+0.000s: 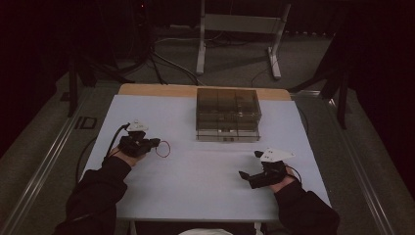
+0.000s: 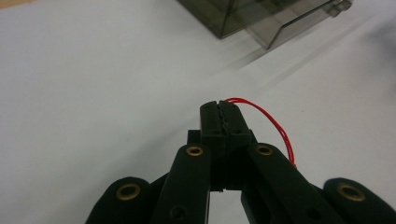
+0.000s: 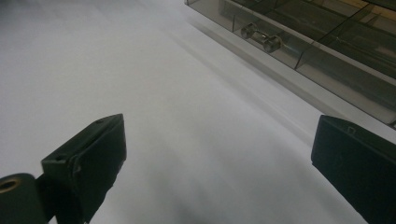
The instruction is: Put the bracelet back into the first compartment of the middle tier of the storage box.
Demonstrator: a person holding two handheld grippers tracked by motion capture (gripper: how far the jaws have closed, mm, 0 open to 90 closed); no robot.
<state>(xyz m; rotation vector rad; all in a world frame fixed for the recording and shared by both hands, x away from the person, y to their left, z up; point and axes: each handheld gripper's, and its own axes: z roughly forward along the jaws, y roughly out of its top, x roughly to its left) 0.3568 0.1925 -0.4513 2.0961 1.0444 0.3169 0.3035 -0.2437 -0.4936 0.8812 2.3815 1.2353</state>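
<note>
red wire (image 2: 268, 122) end hidden between fingers; organizer box (image 3: 322, 42) cut off by edge.

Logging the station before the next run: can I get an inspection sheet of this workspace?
Surface: white table top, bare but for the items below; wooden edge at the far side.
Job's things: red wire loop, pinched in the left gripper; smoky clear compartment box at the far middle, lid shut as far as can be told, a small metal part inside.
Clutter: nothing seen.
Grippers: left gripper jaws closed on the wire; right gripper jaws wide apart, holding nothing.
Cables: black cable trailing from the left gripper; more cables on the floor.
Surroundings: dark room, grey floor, white metal stand beyond the table.
</note>
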